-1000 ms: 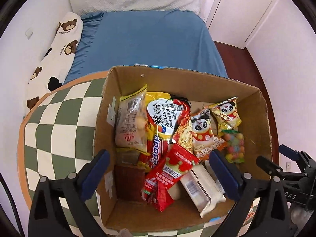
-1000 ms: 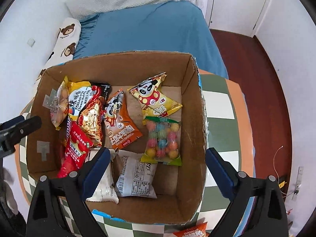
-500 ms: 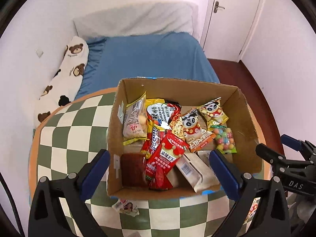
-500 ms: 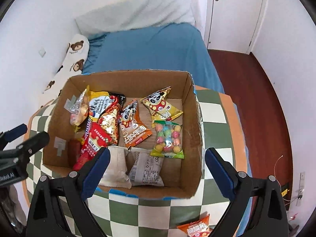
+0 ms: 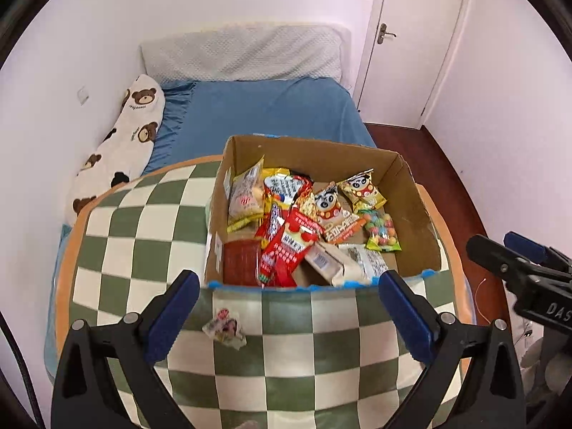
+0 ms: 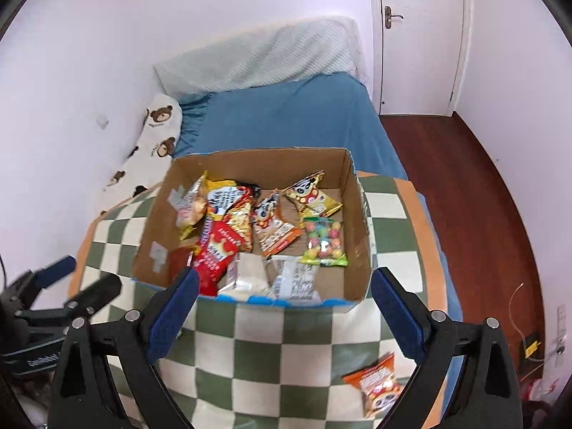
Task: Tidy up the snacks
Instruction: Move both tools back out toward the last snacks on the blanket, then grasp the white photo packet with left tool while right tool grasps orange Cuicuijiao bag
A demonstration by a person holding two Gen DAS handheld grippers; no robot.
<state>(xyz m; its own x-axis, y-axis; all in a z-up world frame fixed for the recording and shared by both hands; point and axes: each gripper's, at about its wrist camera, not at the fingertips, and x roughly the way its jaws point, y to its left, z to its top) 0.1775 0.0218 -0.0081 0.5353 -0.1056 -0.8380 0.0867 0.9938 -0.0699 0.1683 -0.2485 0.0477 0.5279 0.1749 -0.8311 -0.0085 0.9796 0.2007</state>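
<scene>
A cardboard box (image 5: 414, 221) stands on the green-and-white checkered table (image 5: 143, 243), filled with several snack packets, among them a red packet (image 5: 289, 250) and a bag of coloured candy balls (image 5: 380, 230). It also shows in the right wrist view (image 6: 359, 236). A small white packet (image 5: 225, 327) lies on the table in front of the box. An orange panda packet (image 6: 379, 384) lies near the table's front right edge. My left gripper (image 5: 286, 311) is open and empty, held back from the box. My right gripper (image 6: 279, 307) is open and empty too.
A bed with a blue sheet (image 5: 264, 114) and a bear-print pillow (image 5: 125, 146) lies beyond the table. A white door (image 5: 418, 39) and dark wood floor (image 6: 482, 193) are at the right. The table's orange rim (image 6: 425, 236) is close to the box's right side.
Both grippers have pulled back and up from over the box. The table in front of the box and the two loose packets have come into view.
</scene>
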